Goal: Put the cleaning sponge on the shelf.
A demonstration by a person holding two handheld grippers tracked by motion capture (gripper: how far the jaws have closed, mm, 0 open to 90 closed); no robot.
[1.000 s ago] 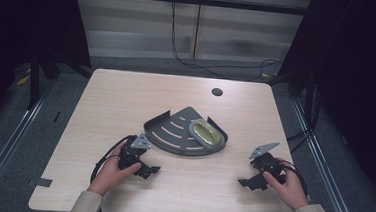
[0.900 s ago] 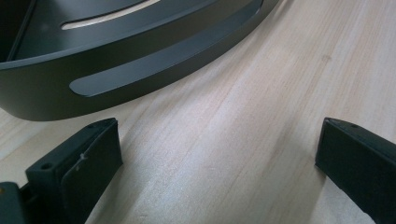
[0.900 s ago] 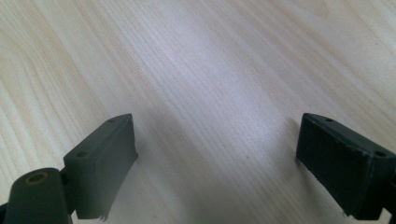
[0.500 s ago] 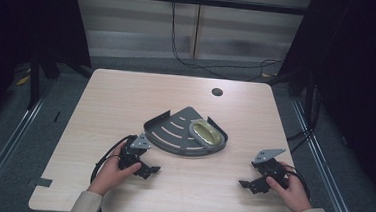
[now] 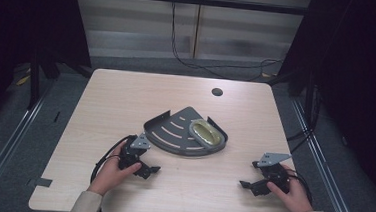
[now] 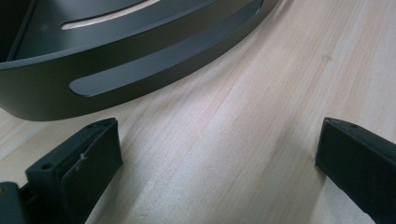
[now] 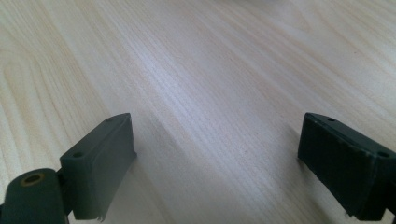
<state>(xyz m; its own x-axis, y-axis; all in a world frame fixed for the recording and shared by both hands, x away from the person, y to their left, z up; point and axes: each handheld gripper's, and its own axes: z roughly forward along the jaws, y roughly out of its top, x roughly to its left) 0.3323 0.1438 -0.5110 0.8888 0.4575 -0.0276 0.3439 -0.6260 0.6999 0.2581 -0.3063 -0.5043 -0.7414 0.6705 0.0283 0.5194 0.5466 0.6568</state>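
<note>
Pale wood counter (image 5: pixel 126 101), dark floor around it. Near the middle, a dark fan-shaped tray (image 5: pixel 174 132) with a yellowish oval dish (image 5: pixel 205 132) on its right side. Left gripper (image 5: pixel 146 169) released, jaws wide apart, just beside the tray's curved wall (image 6: pixel 140 70). Right gripper (image 5: pixel 248 184) released too, over bare wood, well apart from the tray.

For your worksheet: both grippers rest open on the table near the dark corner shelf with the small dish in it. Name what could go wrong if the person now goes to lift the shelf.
1. The dish lies loose at one end of the corner shelf; tilting the shelf could let it slide out.
2. The left gripper sits close to the shelf's curved wall; its open jaws might push the shelf across the smooth table instead of gripping it.
3. The right gripper is farther off, so a one-sided lift seems likely.
</note>
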